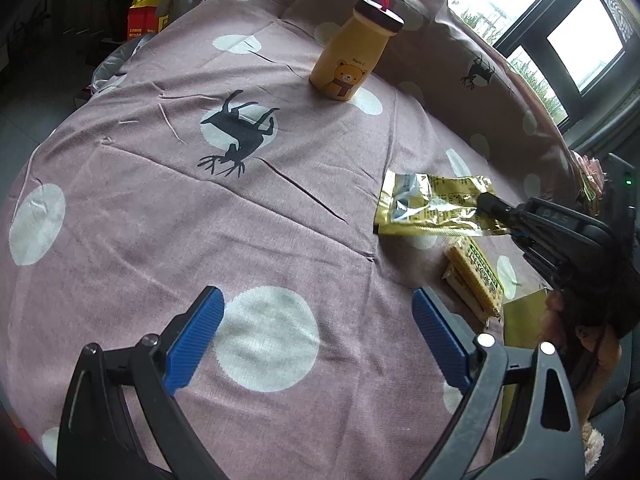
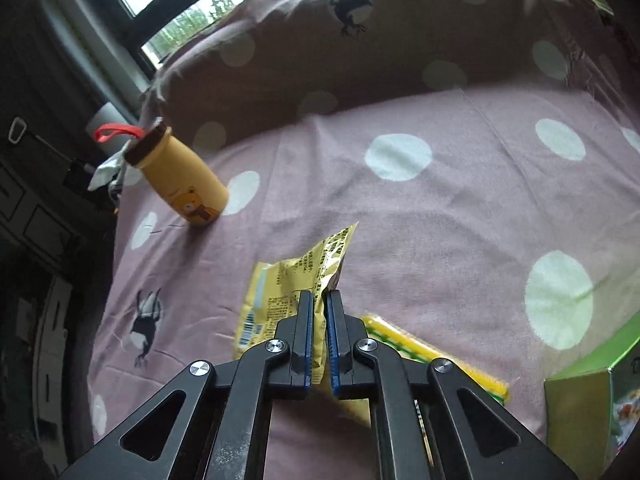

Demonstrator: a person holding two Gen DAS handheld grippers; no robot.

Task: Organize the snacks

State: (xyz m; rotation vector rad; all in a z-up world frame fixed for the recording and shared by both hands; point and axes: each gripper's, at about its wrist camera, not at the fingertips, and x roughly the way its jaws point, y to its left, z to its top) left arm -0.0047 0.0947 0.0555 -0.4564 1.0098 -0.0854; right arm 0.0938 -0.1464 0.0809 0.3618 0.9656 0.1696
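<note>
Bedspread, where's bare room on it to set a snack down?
Free: the wide stretch of bedspread between the bottle, the gold packet and the open left gripper. Also free: the far side between packet and pillow. Crowded: around the right gripper, shut on the packet, with the yellow bar and green box beside it.

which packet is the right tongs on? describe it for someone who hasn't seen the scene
On the pink polka-dot bedspread, right of the deer print, lies a crinkled gold foil packet. The right tongs are shut on its edge. Unlike the flat yellow-and-green striped pack alongside, it is shiny, with a barcode.
</note>
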